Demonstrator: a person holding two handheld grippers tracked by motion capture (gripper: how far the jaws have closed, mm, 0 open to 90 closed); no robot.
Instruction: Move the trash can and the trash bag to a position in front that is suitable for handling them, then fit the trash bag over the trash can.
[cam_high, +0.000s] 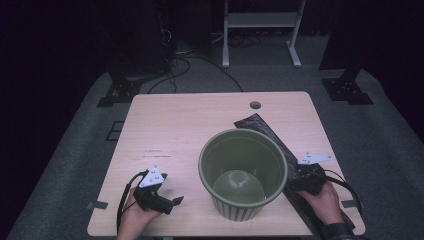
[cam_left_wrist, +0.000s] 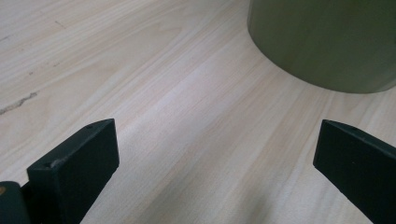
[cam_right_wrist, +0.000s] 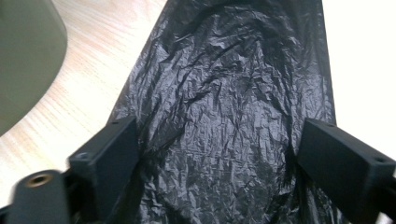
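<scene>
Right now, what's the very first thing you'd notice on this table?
The big green bin standing empty in the middle of the wooden table. Next, the crinkly black plastic bag lying flat beside it, with the right gripper wide open over it.

One wooden table (cam_high: 165, 125) carries one green ribbed bin (cam_high: 243, 172) and one black plastic bag (cam_high: 260, 126). Two hand-held grippers, a left gripper (cam_high: 170, 200) and a right gripper (cam_high: 300, 180), are near.
</scene>
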